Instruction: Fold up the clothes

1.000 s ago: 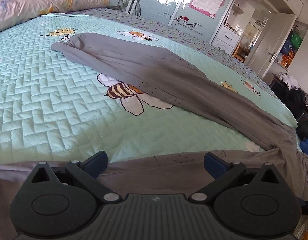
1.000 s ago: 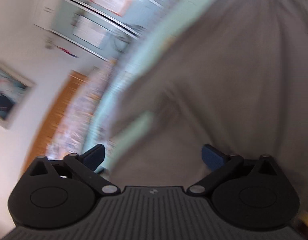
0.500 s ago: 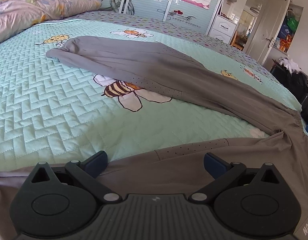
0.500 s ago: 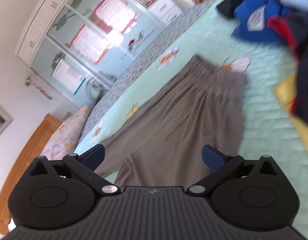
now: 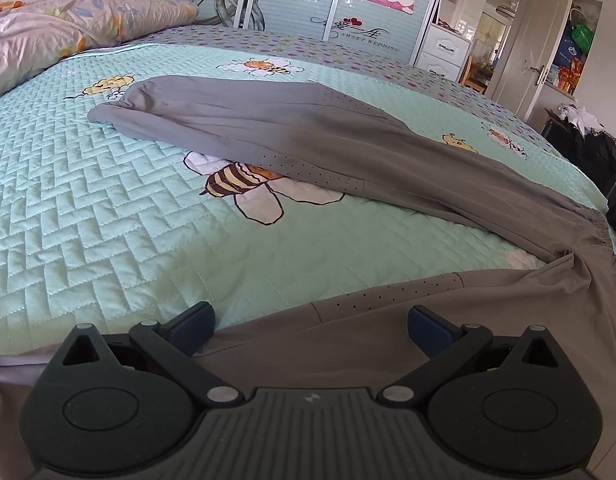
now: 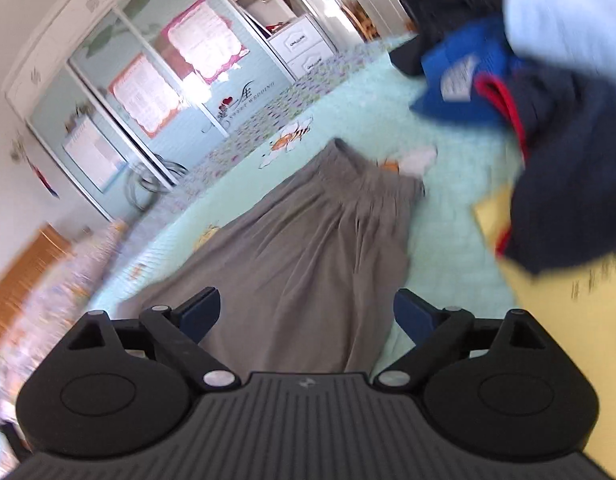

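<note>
Left tongs (image 5: 309, 322): my jaws stood wide apart, nothing gripped; one leg of the grey trousers (image 5: 308, 136) lay under and between the tips, no pad pressing it.
Right tongs (image 6: 308, 312): jaws wide but closing a bit, nothing held; grey cloth lay below them.
Trousers: spread on the bee bedspread (image 5: 88, 220); other leg ran ahead of my left tongs, waistband (image 6: 371, 184) far ahead of the right tongs.
Clothes pile (image 6: 547, 120): ahead-right of right tongs, blurred.
Pillow (image 5: 68, 28): far ahead-left of left tongs.
</note>
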Tool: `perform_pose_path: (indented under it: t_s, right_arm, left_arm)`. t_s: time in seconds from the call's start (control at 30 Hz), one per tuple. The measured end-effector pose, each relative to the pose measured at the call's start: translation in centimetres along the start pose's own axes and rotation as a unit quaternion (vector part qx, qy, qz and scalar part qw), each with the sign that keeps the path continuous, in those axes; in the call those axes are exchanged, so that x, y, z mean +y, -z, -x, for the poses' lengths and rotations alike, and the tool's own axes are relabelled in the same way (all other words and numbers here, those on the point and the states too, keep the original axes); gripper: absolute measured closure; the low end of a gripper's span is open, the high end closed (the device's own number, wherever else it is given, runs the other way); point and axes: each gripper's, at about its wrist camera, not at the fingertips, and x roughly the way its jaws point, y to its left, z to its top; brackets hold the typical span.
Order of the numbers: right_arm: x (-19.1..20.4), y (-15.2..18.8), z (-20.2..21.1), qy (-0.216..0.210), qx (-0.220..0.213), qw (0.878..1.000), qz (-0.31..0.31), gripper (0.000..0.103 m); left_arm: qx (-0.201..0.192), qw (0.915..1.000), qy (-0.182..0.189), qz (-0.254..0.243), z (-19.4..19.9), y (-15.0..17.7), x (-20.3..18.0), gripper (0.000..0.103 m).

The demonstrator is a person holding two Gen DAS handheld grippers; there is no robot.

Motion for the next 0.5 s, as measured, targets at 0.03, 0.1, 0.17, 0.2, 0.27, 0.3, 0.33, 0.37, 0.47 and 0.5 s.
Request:
perform_pose_path:
  t_s: [0.03,0.1,0.17,0.2,0.27,0.3,0.33,0.37,0.47,0.5]
  right_arm:
    - [0.1,-0.6,-0.9,0.006,0.009,1.000,0.014,0.014]
    - [-0.1,-1.4,-2.6,0.018,0.031,0.999,0.033,0.049]
    - [-0.5,-1.6,-3.1,0.042,0.037,0.998,0.028,0.074]
    - [-0.9,-1.5,-3.2,0.052,0.035,0.998,0.022,0.074]
    - [-1.6,-1.4,-3.5,0.058,0.027,0.998,0.007,0.072]
    - [-1.9,-1.3,-3.5,0.062,0.019,0.998,0.001,0.068]
    - [-2.1,-1.1,-3.5,0.066,0.011,0.998,-0.006,0.059]
    - [-2.1,-0.9,-3.5,0.068,0.010,0.998,-0.003,0.053]
    - [-2.1,-0.7,-4.0,0.079,0.019,0.997,0.011,0.045]
    - [-2.3,-0.6,-4.3,0.077,0.020,0.997,0.009,0.045]
  left_arm:
    - [0.000,1.0000,0.000,0.001,0.0,0.0,0.0,0.000]
    - [-0.002,1.0000,-0.001,-0.001,-0.1,0.0,0.0,0.000]
    - [-0.002,1.0000,-0.003,-0.003,-0.1,0.0,-0.1,0.000]
    - [-0.002,1.0000,-0.004,-0.005,-0.1,0.0,-0.2,0.000]
    - [-0.003,1.0000,-0.005,-0.008,-0.2,0.0,-0.2,0.000]
    - [-0.003,0.9999,-0.006,-0.009,-0.3,0.0,-0.2,0.000]
    - [-0.003,0.9999,-0.007,-0.010,-0.3,0.0,-0.3,0.000]
    - [-0.003,0.9999,-0.008,-0.011,-0.4,0.0,-0.3,0.000]
    - [-0.003,0.9998,-0.011,-0.014,-0.4,0.0,-0.4,0.000]
    - [-0.003,0.9998,-0.011,-0.015,-0.4,0.0,-0.4,0.000]
